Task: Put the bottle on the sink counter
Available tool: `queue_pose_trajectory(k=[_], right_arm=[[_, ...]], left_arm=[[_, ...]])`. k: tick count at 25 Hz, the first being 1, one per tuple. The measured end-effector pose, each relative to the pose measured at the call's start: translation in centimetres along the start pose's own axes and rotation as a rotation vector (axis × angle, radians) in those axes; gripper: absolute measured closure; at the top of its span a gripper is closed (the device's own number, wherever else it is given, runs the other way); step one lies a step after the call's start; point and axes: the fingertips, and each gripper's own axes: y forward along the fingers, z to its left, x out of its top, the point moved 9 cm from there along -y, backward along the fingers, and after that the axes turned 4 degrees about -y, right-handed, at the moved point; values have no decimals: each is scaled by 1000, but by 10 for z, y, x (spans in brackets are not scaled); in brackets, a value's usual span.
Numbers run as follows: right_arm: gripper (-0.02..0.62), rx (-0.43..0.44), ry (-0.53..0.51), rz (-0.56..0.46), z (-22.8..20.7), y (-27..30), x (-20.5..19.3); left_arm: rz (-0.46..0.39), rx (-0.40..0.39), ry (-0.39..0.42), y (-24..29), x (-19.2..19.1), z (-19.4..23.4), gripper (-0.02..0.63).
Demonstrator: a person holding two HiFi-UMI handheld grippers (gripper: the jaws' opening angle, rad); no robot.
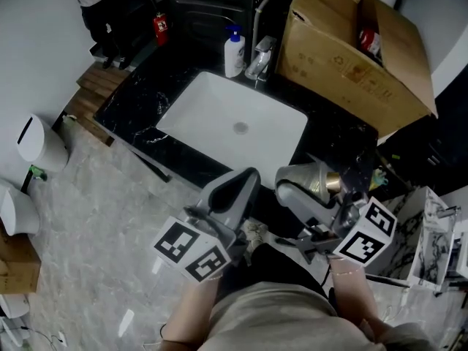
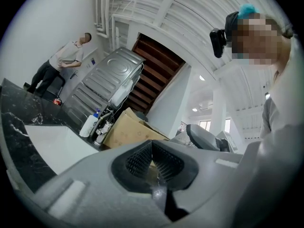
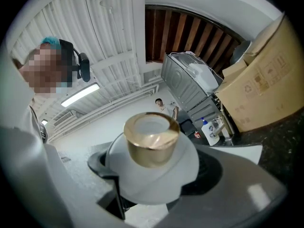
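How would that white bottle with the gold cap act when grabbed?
Probably stiff: the bottle holds its round shape between the jaws. Its smooth, rounded body might slip or roll. The wide body under a small gold cap would likely stand steadily.

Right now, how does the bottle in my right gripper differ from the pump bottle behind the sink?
The bottle has a gold cap; the pump bottle has a blue pump head. The bottle is clamped between the jaws of the right gripper, off the counter; the pump bottle stands upright on that black counter, beside the faucet. Both have white bodies.
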Motion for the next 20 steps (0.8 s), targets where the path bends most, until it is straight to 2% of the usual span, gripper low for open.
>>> queue_pose_trajectory(k=[6, 16, 20], right_arm=[[258, -19, -5, 34, -28, 11, 2], [258, -92, -66, 61, -96, 28, 15], [258, -113, -78, 82, -126, 34, 17]], left_arm=[[56, 2, 37, 28, -3, 14, 598], [117, 36, 4, 74, -16, 45, 598], [136, 22, -4, 95, -19, 52, 598]])
